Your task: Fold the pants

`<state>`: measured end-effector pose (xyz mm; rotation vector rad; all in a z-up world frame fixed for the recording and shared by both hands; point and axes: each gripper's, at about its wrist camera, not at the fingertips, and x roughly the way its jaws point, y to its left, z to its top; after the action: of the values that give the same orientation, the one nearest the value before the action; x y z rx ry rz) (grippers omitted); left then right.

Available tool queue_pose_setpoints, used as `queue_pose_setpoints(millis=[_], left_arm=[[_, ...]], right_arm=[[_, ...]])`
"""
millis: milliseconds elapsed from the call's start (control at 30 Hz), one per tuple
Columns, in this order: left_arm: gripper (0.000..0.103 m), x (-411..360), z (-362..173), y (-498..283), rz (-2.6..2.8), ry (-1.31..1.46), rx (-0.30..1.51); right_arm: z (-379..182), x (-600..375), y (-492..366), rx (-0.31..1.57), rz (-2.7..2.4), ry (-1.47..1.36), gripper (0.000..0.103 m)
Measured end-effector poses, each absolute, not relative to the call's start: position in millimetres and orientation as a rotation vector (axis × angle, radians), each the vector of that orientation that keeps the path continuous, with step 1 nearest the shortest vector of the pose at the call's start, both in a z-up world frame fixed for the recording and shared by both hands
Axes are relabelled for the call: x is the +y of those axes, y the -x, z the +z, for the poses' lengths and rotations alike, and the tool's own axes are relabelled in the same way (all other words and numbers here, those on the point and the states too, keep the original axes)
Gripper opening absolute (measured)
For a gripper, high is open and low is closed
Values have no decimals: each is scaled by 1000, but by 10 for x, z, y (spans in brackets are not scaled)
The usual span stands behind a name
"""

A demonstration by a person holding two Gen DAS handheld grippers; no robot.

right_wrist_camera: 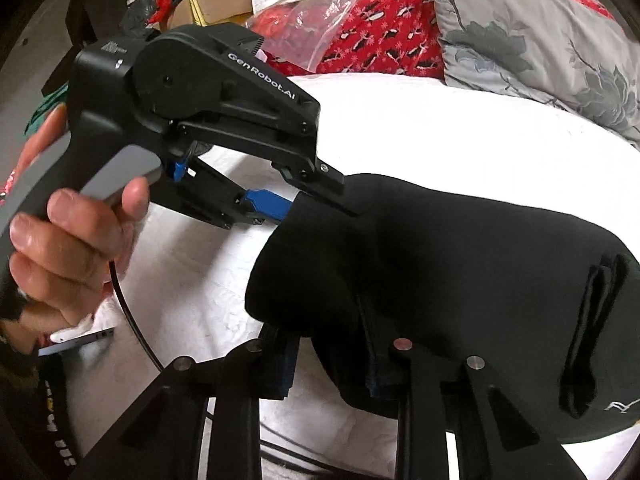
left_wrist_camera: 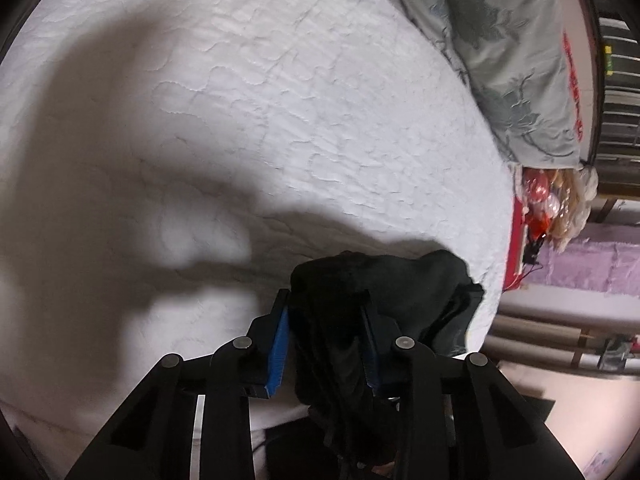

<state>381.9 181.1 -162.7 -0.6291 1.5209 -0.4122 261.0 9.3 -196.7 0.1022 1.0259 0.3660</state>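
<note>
The black pants (right_wrist_camera: 460, 272) hang bunched between my two grippers above the white quilted bed (right_wrist_camera: 420, 128). My right gripper (right_wrist_camera: 332, 344) is shut on the near edge of the pants at the bottom of its view. My left gripper (right_wrist_camera: 316, 196), held in a hand, is shut on the far edge of the same cloth. In the left wrist view my left gripper (left_wrist_camera: 326, 320) grips a thick wad of the black pants (left_wrist_camera: 380, 280), which fills the gap between the blue pads (left_wrist_camera: 280, 344). A belt loop and small logo show at the lower right.
A grey floral pillow (right_wrist_camera: 540, 40) and a red patterned cloth (right_wrist_camera: 384, 36) lie at the head of the bed, with plastic bags and a cardboard box (right_wrist_camera: 216, 4) behind. The bed edge (left_wrist_camera: 500, 272) drops to the floor on the right. A phone (right_wrist_camera: 76, 340) lies on the bed.
</note>
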Motion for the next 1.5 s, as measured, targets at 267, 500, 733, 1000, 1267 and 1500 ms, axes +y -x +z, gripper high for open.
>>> queue_pose_setpoints(millis=[267,500,733,1000,1267,1500], left_arm=[[30,1676,-1299,-3596,-419,725,1480],[30,1256,-972,-3458,-420,703,1457],[30,410,-805,-3415,-430,626,1466],[30,-737,-1006,-3415,-434,516,1550],[30,-1644,-1300,-3447,-427,358,1617],[40,-1808,-1420,-3468,-428,345,1624]], right_arm=[[-1617,-227,-2494,983,398,-204,26],[-1411,-686,-2340,947,390,-307,27],[-1388,-1570,-2186,925,311,-489,27],[-1604,-2435,-2046,929,231,-676,28],[-2013,-3082,-1927,972,139,-859,29],[-2256,-3269,-1894,1014,151,-991,27]])
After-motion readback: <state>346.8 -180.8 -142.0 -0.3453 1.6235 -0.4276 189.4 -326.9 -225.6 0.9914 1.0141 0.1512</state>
